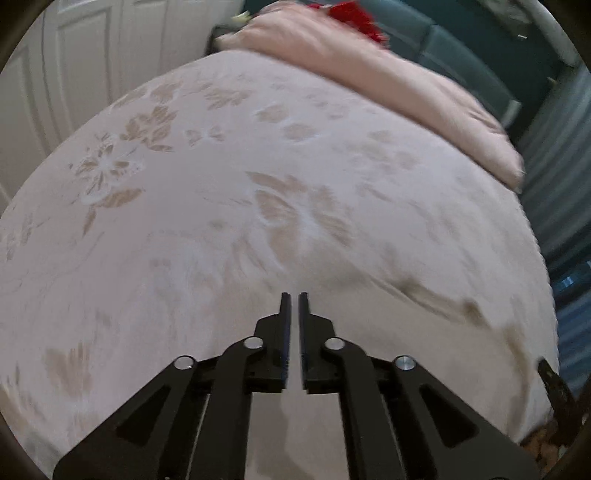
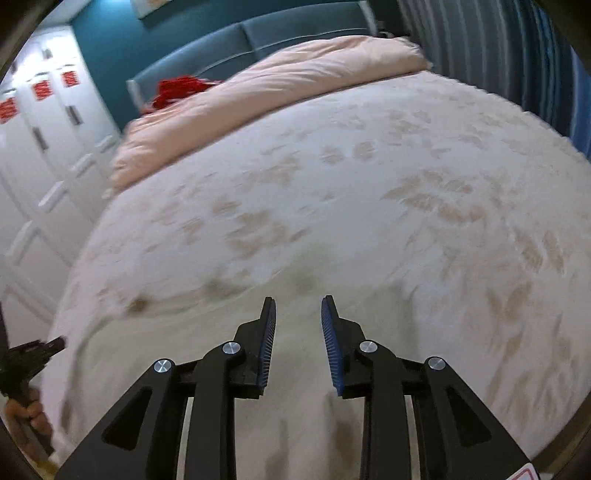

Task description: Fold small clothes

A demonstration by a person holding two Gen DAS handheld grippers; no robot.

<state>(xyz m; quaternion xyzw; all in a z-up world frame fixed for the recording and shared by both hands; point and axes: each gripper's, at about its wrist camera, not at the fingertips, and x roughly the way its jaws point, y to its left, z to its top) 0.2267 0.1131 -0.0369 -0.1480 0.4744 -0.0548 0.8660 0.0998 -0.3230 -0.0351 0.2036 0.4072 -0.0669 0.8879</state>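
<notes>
My left gripper (image 1: 294, 295) hovers over a pale bedspread (image 1: 221, 206) with a tan flower print; its jaws stand a narrow slit apart with nothing between them. My right gripper (image 2: 297, 299) is open wider above the same bedspread (image 2: 332, 221), also empty. A crumpled red cloth (image 1: 354, 18) lies far off by the headboard, behind a folded pink duvet (image 1: 369, 81). The right wrist view shows that red cloth (image 2: 177, 88) at upper left, beyond the duvet (image 2: 277, 81). No garment lies near either gripper.
White wardrobe doors (image 2: 44, 147) stand along the bed's left side. A teal padded headboard (image 2: 258, 33) and striped blue curtains (image 2: 517, 55) close off the far end and the right. A hand (image 2: 26, 413) holding the other gripper shows at the lower left edge.
</notes>
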